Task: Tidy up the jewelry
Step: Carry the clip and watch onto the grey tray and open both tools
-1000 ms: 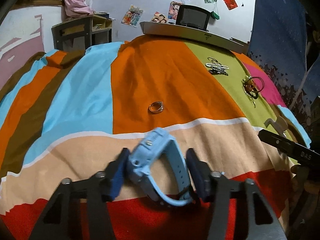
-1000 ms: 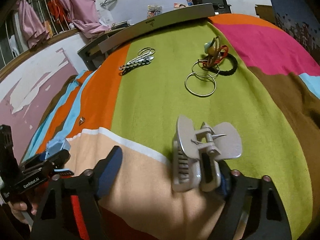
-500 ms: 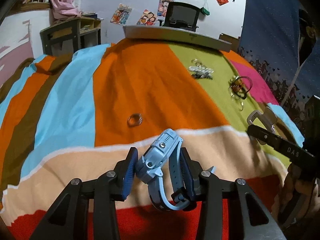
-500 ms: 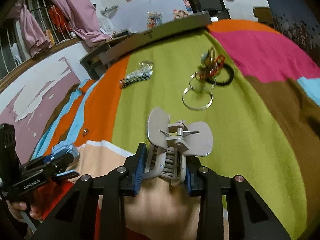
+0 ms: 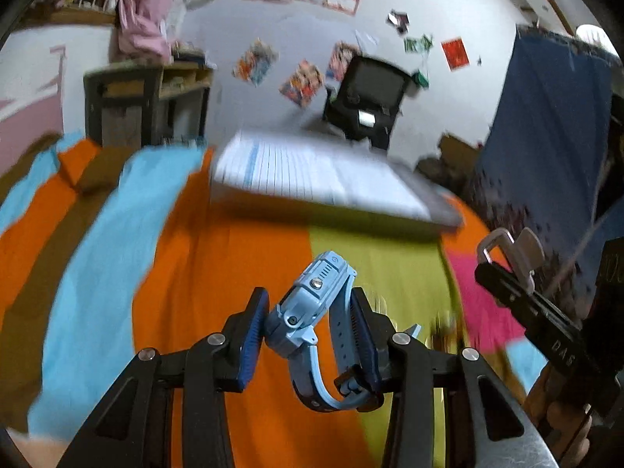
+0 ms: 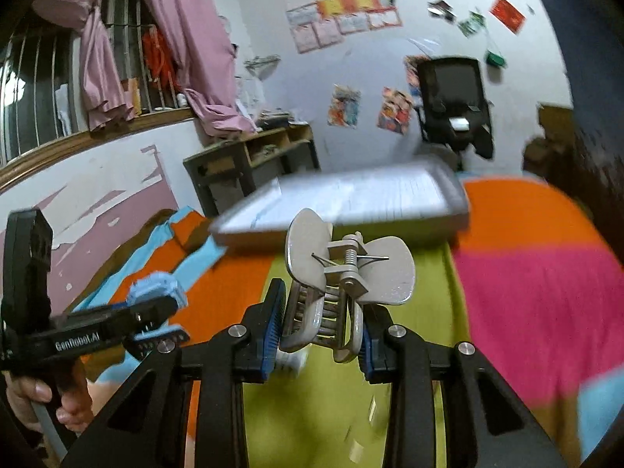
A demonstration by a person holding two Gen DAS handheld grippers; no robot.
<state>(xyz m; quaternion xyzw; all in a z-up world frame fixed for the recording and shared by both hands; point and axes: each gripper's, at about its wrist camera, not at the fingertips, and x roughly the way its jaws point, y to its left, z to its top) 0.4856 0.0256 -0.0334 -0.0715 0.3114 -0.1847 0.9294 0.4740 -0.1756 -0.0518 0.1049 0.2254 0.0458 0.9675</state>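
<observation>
The left gripper (image 5: 308, 331) is clamped on a blue watch (image 5: 312, 304), held above the striped blanket (image 5: 218, 265). The right gripper (image 6: 318, 327) is squeezed on a grey hair clip (image 6: 343, 273), also lifted. A grey tray (image 5: 323, 183) lies at the far end of the blanket. Carry both level and slowly toward it, keeping the grippers apart, and lower each piece before letting go.

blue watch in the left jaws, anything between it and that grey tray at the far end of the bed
Nothing visible does. The light blue plastic watch is held above the striped bedspread, and the stretch of cloth up to the flat grey tray looks bare, though the picture is motion-blurred.
</observation>
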